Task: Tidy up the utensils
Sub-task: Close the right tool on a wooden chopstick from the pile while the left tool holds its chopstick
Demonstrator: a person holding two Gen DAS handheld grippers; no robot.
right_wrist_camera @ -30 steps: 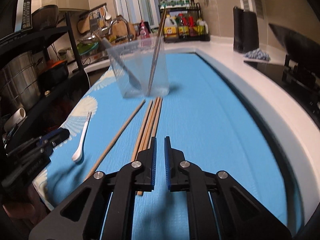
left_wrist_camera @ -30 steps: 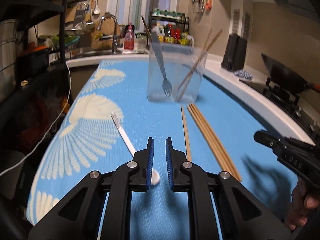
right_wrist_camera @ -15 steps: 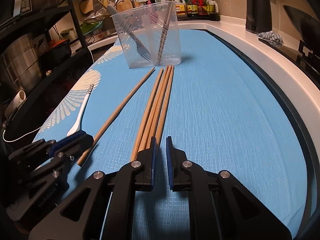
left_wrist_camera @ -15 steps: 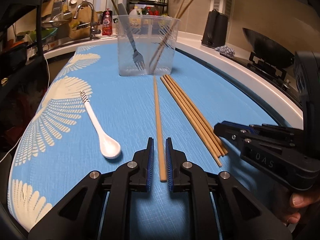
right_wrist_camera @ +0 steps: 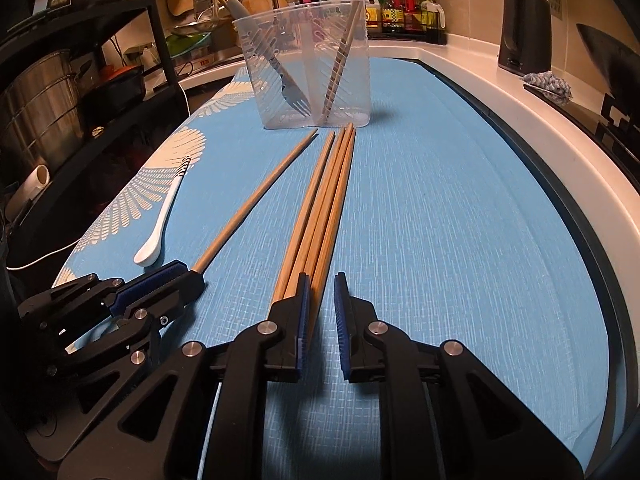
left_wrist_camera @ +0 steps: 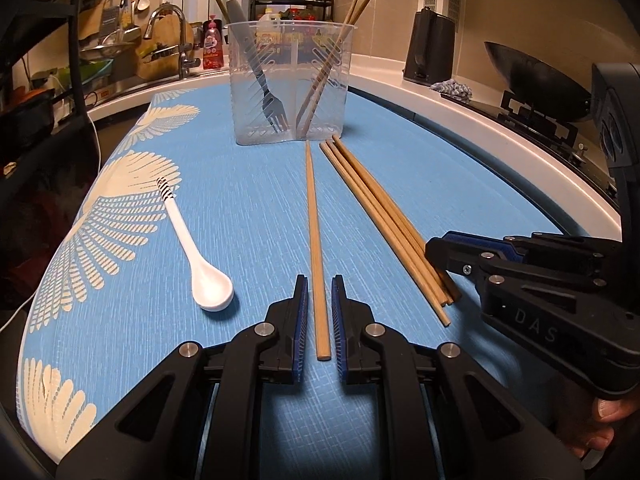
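Two grippers worked low over the blue woven placemat with cream fan motifs [left_wrist_camera: 248,208]. Left gripper [left_wrist_camera: 320,316]: jaws narrowly spread, straddling the near end of the single loose wooden chopstick [left_wrist_camera: 314,232] at lower centre of the left wrist view; a sliver of mat showed on either side of the stick, so the pads were not yet pressing. Right gripper [right_wrist_camera: 322,312]: jaws opening, still narrow, nosed up to the near ends of the bundle of wooden chopsticks [right_wrist_camera: 324,200] at centre of the right wrist view; the rightmost stick ran into the gap, the others lay against or under the left pad. No grip there either. The clear plastic divided utensil holder [left_wrist_camera: 290,80] stood at top centre, just beyond the far chopstick tips, already holding a grey fork [left_wrist_camera: 260,76] in one compartment and two chopsticks in the other. The white ceramic spoon with striped handle tip [left_wrist_camera: 192,248] lay at left centre, untouched. Judged step: pick up chopsticks for the holder. For a clean pick, the left should close square on the stick a little forward of its end, so it does not pivot. The right should widen to take in the whole bundle or settle for one stick; a half-caught bundle would likely scatter.
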